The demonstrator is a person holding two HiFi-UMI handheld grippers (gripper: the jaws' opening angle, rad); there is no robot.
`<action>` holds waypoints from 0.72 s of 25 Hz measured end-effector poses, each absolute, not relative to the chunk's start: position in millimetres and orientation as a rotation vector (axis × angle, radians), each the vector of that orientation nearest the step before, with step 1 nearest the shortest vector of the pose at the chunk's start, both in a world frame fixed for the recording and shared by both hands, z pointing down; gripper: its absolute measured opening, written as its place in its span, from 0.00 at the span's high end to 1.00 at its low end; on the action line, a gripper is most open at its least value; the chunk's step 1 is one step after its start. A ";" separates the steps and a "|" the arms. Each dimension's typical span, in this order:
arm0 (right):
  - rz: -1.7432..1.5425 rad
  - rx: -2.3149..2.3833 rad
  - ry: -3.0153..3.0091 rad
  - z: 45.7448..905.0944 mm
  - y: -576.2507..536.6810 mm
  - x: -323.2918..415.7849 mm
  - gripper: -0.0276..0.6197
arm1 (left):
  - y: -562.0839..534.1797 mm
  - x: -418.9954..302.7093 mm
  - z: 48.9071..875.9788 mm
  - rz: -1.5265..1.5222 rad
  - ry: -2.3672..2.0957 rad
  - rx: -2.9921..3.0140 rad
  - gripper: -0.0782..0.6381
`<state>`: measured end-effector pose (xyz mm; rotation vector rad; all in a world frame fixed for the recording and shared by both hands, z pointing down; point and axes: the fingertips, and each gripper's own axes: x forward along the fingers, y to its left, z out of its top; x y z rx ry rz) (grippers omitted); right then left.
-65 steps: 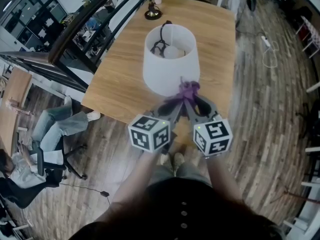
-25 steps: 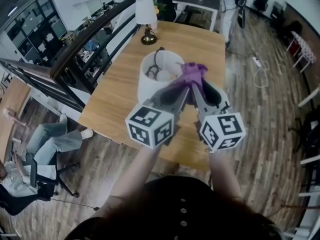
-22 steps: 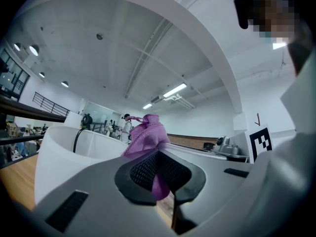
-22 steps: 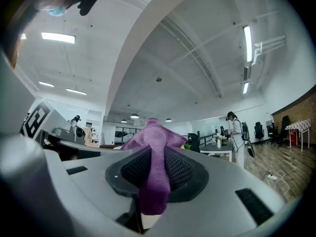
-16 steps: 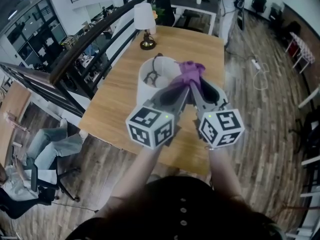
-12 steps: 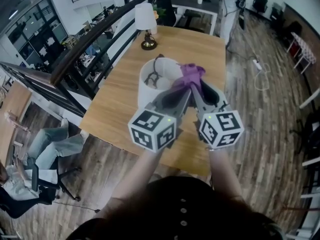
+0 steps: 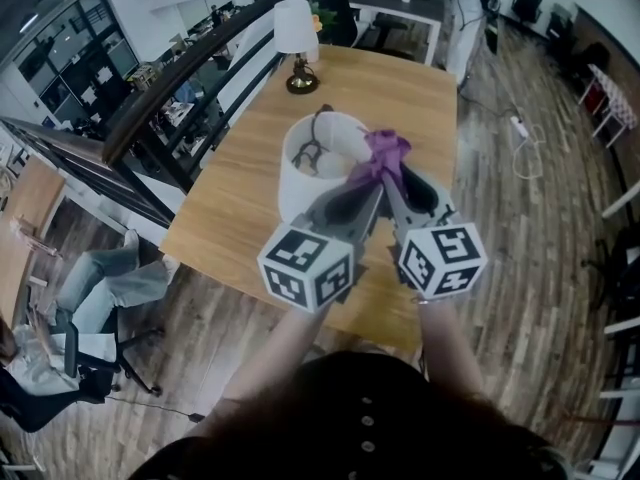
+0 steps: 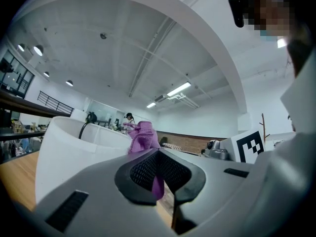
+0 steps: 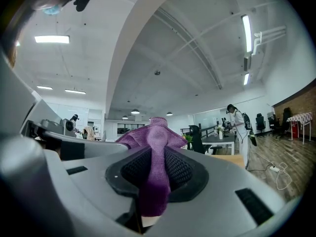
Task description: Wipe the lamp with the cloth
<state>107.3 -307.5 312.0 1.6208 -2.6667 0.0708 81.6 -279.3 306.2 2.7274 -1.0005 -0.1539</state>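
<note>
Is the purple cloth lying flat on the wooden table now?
No, the purple cloth is clamped in the right gripper and the left gripper, up beside the white lampshade.

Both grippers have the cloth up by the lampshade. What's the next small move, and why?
Probably lower the purple cloth onto the white lampshade at its near rim and draw it along. The left gripper and the right gripper are both shut on the cloth, which is bunched at the shade's near-right edge. Whether it touches yet is unclear.

Left gripper (image 7: pixel 372 186), right gripper (image 7: pixel 388 176) — fingers (image 9: pixel 185 174) clamped
</note>
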 end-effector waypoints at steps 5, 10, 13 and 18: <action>0.084 1.614 -2.663 317.8 -308.5 104.8 0.82 | -278.1 79.0 309.6 -0.154 -0.993 2.715 0.88; 0.104 1.621 -2.652 323.2 -309.1 105.3 0.82 | -276.5 77.8 314.9 -0.142 -0.991 2.703 0.88; 0.113 1.623 -2.644 326.9 -309.4 105.7 0.82 | -276.4 75.8 318.3 -0.144 -0.993 2.691 0.88; 0.136 1.626 -2.628 335.2 -308.9 107.4 0.82 | -277.1 71.8 323.0 -0.140 -1.002 2.678 0.88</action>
